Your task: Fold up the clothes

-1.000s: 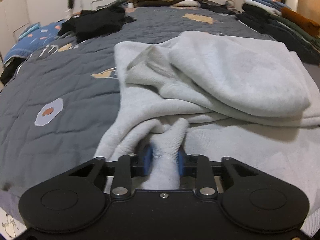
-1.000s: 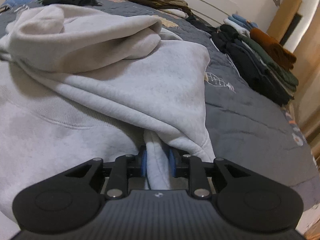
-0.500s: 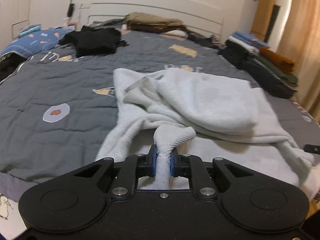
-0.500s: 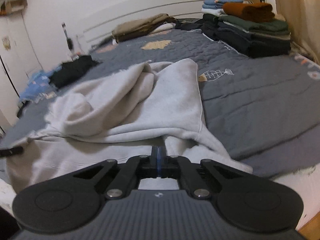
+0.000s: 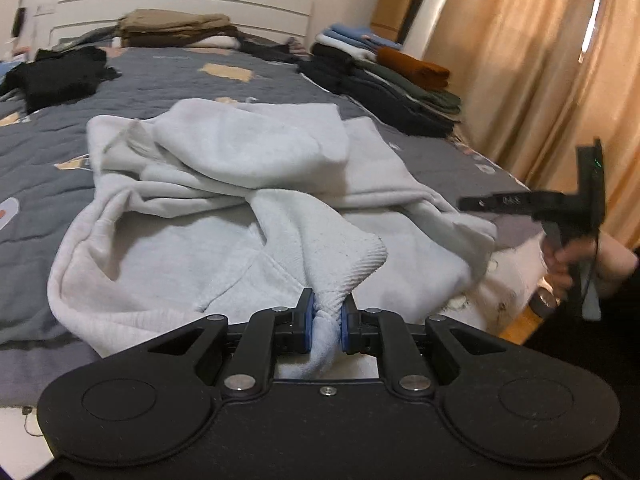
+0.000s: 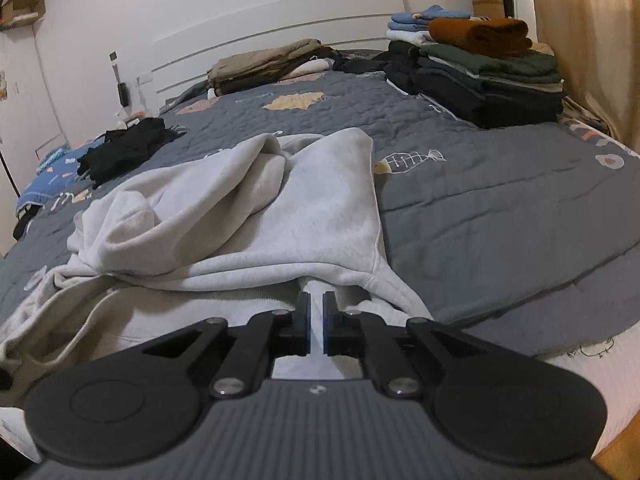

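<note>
Pinching the cuff (image 5: 344, 264) in the left gripper (image 5: 324, 316), the crumpled hoodie (image 6: 240, 216) on the bed (image 6: 500, 208) should be drawn taut toward 6 o'clock, while the right gripper (image 6: 316, 320) is nearly closed, apparently empty.

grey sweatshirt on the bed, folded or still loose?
Loose. The sweatshirt lies bunched and creased on the quilt, one ribbed end pinched in the left tongs.
</note>
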`<state>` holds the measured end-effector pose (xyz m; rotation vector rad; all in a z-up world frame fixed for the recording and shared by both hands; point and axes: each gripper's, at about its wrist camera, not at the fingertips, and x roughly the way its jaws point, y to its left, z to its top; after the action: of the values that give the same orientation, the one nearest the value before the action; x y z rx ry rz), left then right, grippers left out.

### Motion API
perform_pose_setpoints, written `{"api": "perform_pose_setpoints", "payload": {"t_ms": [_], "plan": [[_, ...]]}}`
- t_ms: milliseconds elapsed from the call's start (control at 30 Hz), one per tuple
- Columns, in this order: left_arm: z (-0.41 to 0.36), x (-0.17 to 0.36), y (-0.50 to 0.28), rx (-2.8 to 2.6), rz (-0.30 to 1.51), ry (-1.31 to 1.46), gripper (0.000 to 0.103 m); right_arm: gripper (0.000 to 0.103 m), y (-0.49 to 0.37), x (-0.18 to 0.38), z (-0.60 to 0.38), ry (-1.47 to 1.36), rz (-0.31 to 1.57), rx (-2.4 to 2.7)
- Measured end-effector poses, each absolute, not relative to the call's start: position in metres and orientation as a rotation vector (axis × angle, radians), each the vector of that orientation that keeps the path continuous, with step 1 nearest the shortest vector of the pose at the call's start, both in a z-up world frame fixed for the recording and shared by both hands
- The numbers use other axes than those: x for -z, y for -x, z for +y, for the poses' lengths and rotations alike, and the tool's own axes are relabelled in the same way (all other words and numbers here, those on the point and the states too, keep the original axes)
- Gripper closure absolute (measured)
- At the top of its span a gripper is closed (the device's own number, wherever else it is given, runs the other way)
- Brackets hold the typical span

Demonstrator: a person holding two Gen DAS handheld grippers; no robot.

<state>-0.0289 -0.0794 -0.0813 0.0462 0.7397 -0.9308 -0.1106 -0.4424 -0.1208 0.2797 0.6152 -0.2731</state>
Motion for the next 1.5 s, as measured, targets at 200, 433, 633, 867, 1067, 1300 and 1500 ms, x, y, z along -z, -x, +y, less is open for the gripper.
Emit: {"api": "perform_pose_setpoints", "payload": {"t_ms": [200,433,633,867,1067,1300,1500], "plan": [[-0.078,0.086,0.024,0.876,0.743,-0.023,0.09,0.062,0.098,0.123,-0.433,-0.164,0.624,0.3],[-0.081,0.086,0.023,0.858,0.754,-0.023,0.09,0.056,0.072,0.134,-0.421,-0.026,0.693,0.232],[-0.082,0.085,0.023,0.844,0.76,-0.015,0.09,0.07,0.047,0.152,-0.423,0.041,0.802,0.223],[-0.085,0.087,0.02,0.832,0.77,-0.018,0.089,0.082,0.024,0.169,-0.429,0.114,0.855,0.218],[-0.088,0.089,0.015,0.808,0.78,-0.02,0.089,0.096,0.026,0.165,-0.433,0.043,0.848,0.225],[-0.085,0.086,0.01,0.78,0.773,0.002,0.089,0.097,0.063,0.134,-0.447,-0.184,0.761,0.161],[-0.075,0.079,0.003,0.735,0.745,0.068,0.089,0.097,0.102,0.107,-0.453,-0.363,0.661,0.069]]}}
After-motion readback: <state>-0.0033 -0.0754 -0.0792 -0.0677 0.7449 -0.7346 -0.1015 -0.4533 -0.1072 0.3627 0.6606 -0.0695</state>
